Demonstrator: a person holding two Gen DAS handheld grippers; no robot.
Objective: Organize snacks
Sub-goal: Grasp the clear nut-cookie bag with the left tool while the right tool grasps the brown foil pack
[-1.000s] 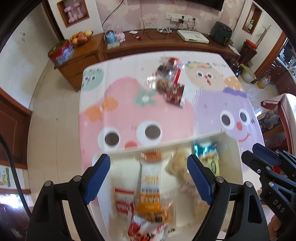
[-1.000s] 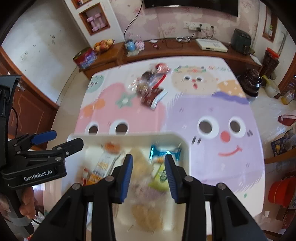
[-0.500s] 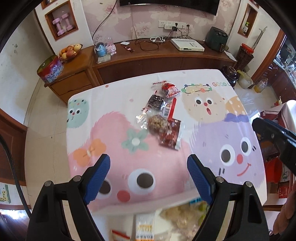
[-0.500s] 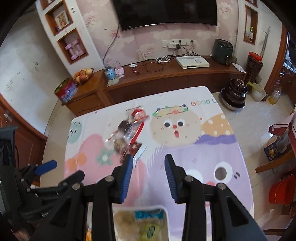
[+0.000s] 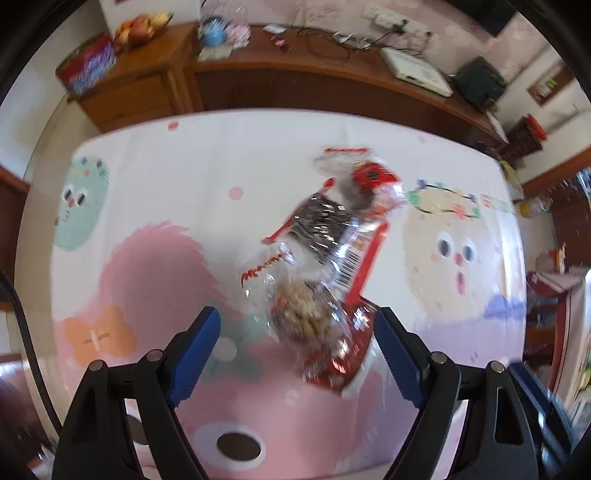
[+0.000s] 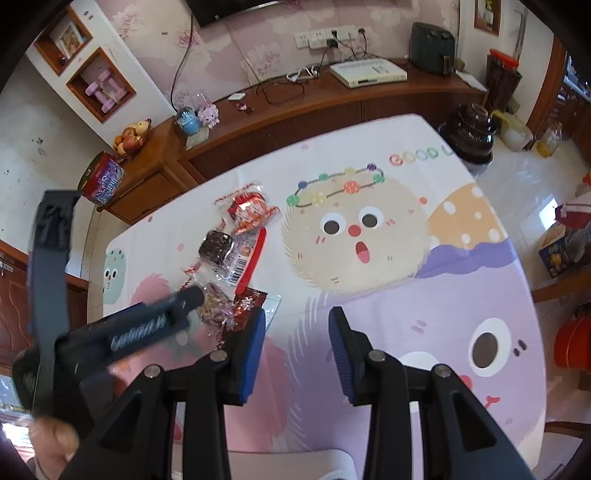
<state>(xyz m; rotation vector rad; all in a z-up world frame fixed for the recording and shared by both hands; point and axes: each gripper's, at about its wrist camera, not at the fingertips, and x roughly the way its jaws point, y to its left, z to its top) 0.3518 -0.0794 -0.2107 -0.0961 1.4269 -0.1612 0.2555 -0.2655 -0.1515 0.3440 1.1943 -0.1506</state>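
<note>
Left wrist view: heap of snack packets mid-counter, on cartoon-print cloth, blurred. Nearest packet clear, brown nutty clusters inside, overlapping a shiny red foil wrapper. Behind it a clear pack with a dark chocolate-looking piece, barcode label and red strip along its right side. Farthest, a red-and-white packet. Left claw wide open, blue pads either side of the nearest packets, nothing gripped; touching or above, cannot tell. Far side: wooden sideboard with fruit bowl and patterned tin.

Right wrist view: same heap left of centre on counter, stretching far to near; red packet farthest, dark piece in middle, nut and foil packs nearest. Right claw part open, narrow gap, empty, over purple print just right of the heap's near end. Left claw blurred, tip at the nearest packets. White tray rim at near edge, contents hidden.
</note>
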